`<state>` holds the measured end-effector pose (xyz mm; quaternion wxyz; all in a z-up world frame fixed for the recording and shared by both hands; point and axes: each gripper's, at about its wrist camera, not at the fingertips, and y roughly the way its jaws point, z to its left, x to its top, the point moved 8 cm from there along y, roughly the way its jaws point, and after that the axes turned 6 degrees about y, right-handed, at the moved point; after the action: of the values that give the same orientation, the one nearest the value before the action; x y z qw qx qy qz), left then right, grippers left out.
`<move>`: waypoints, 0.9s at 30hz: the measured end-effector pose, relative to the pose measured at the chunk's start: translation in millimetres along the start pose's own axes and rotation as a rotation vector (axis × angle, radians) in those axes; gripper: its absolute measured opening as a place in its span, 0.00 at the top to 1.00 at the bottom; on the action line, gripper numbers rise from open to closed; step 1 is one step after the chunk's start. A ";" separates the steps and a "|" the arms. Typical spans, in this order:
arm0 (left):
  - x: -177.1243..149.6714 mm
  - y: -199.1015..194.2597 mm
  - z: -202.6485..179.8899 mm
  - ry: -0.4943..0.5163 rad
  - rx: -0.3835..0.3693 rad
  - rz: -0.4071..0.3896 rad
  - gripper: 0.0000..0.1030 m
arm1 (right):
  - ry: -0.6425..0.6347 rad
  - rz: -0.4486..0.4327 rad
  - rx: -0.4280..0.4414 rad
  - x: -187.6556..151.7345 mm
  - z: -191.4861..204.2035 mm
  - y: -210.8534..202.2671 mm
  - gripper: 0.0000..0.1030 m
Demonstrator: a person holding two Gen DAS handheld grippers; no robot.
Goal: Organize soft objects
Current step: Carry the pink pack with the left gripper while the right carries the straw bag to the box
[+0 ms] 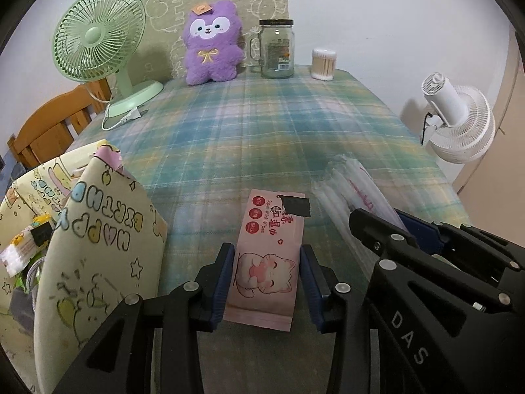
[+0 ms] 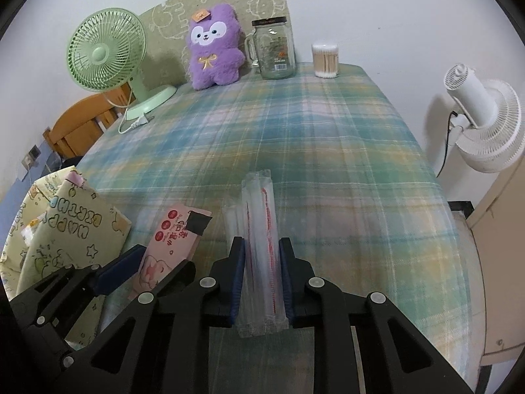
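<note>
Gripping a pink wet-wipes pack (image 1: 267, 256) across its width, the left gripper (image 1: 267, 274) has its blue pads against both long edges, near the end with the cartoon cat. The pack looks light and squashy, a thin foil sleeve that would probably buckle or slide if pinched by one corner, so a hold across the middle of its body seems the safer one. Beside it, the right gripper (image 2: 262, 275) is closed on a clear packet of white sticks with red print (image 2: 261, 226), jaws narrow, pads pressing its flanks. That film looks slick and floppy; the far end hangs unsupported above the plaid tabletop (image 2: 328, 151) and I would expect it to droop or slip if swung fast. A yellow gift bag reading "Happy Birthday" (image 1: 98, 246) stands just left of the wipes, mouth up, seemingly the place for both
</note>
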<state>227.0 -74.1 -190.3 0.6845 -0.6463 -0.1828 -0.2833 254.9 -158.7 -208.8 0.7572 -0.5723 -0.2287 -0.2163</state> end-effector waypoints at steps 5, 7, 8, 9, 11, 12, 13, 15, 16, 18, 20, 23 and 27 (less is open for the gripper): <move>-1.0 -14.4 -6.0 0.010 -0.010 -0.022 0.60 | 0.010 -0.031 -0.011 -2.7 -3.0 -18.8 0.77; 0.1 -18.9 -7.7 0.012 -0.013 -0.028 0.60 | 0.014 -0.040 -0.013 -3.0 -3.1 -25.1 0.77; 0.3 -22.6 -8.8 0.014 -0.015 -0.033 0.60 | 0.018 -0.047 -0.012 -3.2 -3.2 -29.6 0.77; 0.6 -25.3 -9.6 0.015 -0.017 -0.037 0.60 | 0.020 -0.051 -0.012 -3.3 -3.1 -32.3 0.77; 0.8 -31.8 -11.3 0.018 -0.020 -0.044 0.60 | 0.023 -0.064 -0.010 -3.5 -2.6 -39.2 0.77; 1.0 -34.6 -12.0 0.020 -0.022 -0.046 0.60 | 0.024 -0.072 -0.009 -3.6 -2.2 -43.9 0.77; 1.0 -37.4 -12.6 0.023 -0.025 -0.049 0.60 | 0.025 -0.080 -0.009 -3.8 -1.6 -48.4 0.77; 0.9 -45.7 -13.8 0.027 -0.030 -0.062 0.60 | 0.025 -0.099 -0.011 -3.6 -0.1 -57.0 0.77; 1.1 -48.9 -14.4 0.028 -0.032 -0.068 0.60 | 0.025 -0.107 -0.013 -3.3 0.6 -60.9 0.77; 1.5 -56.1 -15.0 0.029 -0.034 -0.081 0.60 | 0.024 -0.125 -0.014 -3.2 2.4 -69.7 0.77; 2.9 -64.1 -15.0 0.031 -0.033 -0.097 0.60 | 0.023 -0.142 -0.017 -2.6 4.7 -78.4 0.77; 3.5 -74.9 -14.7 0.032 -0.032 -0.117 0.60 | 0.021 -0.161 -0.019 -2.4 7.3 -88.9 0.77; 5.0 -91.0 -13.7 0.035 -0.033 -0.145 0.60 | 0.020 -0.194 -0.015 -1.3 12.6 -106.0 0.77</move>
<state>172.5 -88.8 -117.4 0.6545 -0.6375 -0.2123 -0.3466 190.2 -173.1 -125.2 0.7308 -0.5508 -0.2736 -0.2961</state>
